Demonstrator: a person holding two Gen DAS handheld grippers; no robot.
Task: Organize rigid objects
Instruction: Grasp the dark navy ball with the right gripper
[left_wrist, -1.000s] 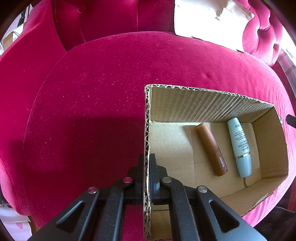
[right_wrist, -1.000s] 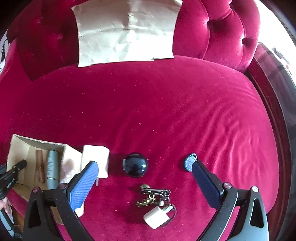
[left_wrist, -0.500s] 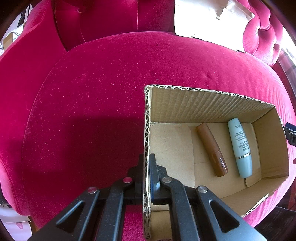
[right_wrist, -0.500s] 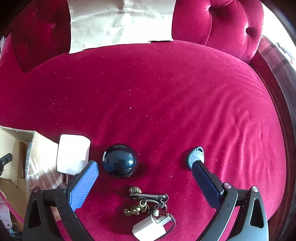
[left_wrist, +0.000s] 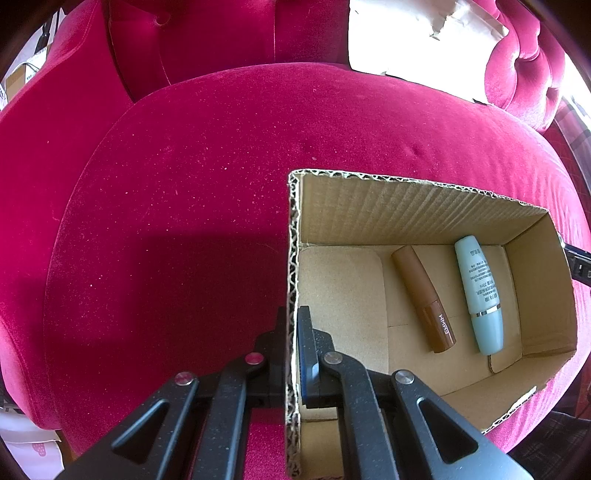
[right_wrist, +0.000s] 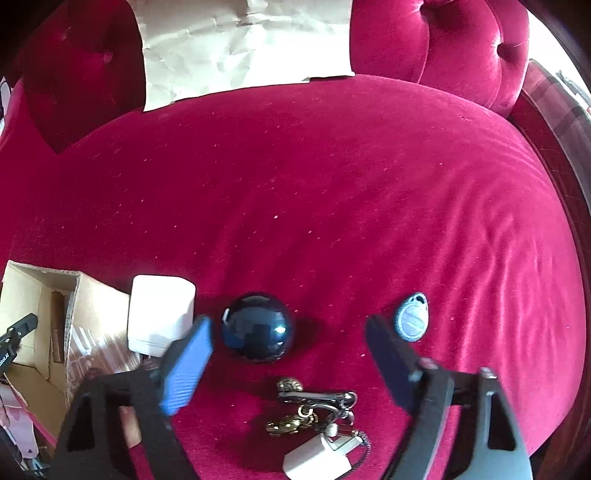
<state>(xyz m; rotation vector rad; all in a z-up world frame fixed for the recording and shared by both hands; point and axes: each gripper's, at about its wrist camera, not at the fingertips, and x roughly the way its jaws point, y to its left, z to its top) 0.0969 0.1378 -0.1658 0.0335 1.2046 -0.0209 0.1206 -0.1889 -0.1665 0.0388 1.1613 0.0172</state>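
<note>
On a red velvet sofa (right_wrist: 332, 192), the left hand-held gripper (left_wrist: 293, 350) is clamped tight on the near wall of an open cardboard box (left_wrist: 406, 206), steadying it. The right hand-held gripper (right_wrist: 288, 350) hangs over loose items beside the box, its jaws closing with a dark glossy ball (right_wrist: 258, 326) between them but not yet touched.

Risks, as a judgement: the ball is smooth and round, so pads closing off-centre could squirt it away across the soft cushion. The left pad sits close to a white block (right_wrist: 160, 314) and could nudge it. The keyring (right_wrist: 314, 410) lies just below the ball and might be dragged.

Counted: one box, holding two tubes, one brown (left_wrist: 423, 299) and one pale blue (left_wrist: 478, 295). On the sofa: one ball, one white block, one blue key fob (right_wrist: 412, 316), one keyring with a small white tag (right_wrist: 317, 458). One sheet of paper (right_wrist: 243, 48) rests against the sofa back.
</note>
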